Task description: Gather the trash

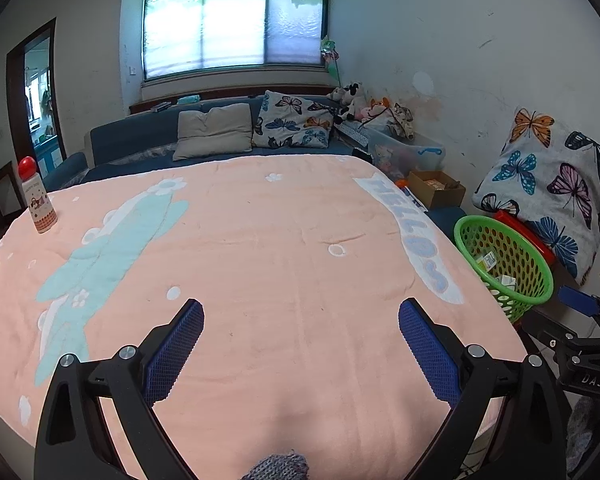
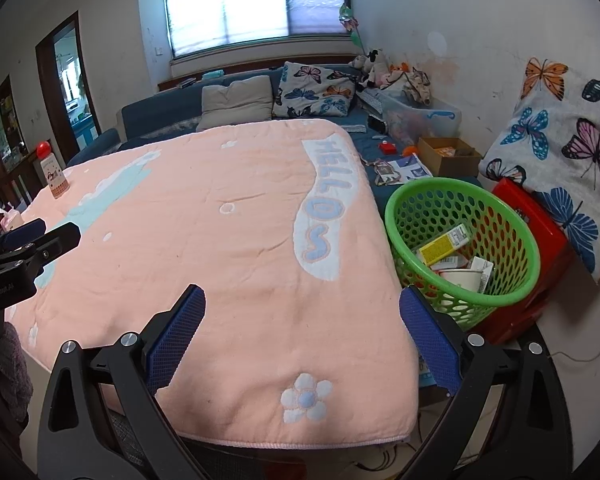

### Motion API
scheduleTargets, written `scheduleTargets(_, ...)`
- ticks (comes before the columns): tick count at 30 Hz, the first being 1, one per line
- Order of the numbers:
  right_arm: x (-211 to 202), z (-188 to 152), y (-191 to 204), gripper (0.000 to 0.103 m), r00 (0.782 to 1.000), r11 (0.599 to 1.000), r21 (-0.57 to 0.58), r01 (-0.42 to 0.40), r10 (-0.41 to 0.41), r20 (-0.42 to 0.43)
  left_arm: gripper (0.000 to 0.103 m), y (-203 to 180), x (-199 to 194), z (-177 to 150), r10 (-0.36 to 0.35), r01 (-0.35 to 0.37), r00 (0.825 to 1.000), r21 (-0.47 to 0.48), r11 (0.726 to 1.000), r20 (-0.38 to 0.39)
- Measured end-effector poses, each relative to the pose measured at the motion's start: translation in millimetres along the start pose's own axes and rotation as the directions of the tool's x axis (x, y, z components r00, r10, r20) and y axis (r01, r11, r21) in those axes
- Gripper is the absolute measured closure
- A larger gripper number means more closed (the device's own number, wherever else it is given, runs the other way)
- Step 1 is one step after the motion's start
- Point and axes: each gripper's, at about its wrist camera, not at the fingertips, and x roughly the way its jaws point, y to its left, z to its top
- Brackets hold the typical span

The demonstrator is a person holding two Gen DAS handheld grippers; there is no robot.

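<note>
A green perforated basket [image 2: 516, 292] stands to the right of the table and holds several pieces of trash: a yellow carton [image 2: 444, 245], a paper cup [image 2: 462, 279] and wrappers. It also shows in the left wrist view [image 1: 540, 268]. The table is covered by a pink blanket [image 2: 220, 264] that also fills the left wrist view [image 1: 260, 248]. My left gripper [image 1: 300, 344] is open and empty over the blanket's near part. My right gripper [image 2: 302, 332] is open and empty over the blanket's near right corner, left of the basket.
A bottle with a red cap [image 1: 36, 200] stands at the table's far left, also in the right wrist view [image 2: 54, 176]. A red crate [image 2: 540, 248] sits behind the basket. A butterfly pillow [image 2: 564, 152] leans on the wall. A cardboard box [image 2: 448, 156] and sofa [image 1: 160, 140] lie beyond.
</note>
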Motion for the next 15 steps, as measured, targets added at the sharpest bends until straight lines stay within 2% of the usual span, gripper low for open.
scheduleTargets(15,2.7,-0.6,0.1,0.006,1.0,1.0,0.0,-0.005,0.005,-0.002,0.008,0.6,1.7,2.2,0.008,-0.008,1.0,-0.007,1.0,0.005)
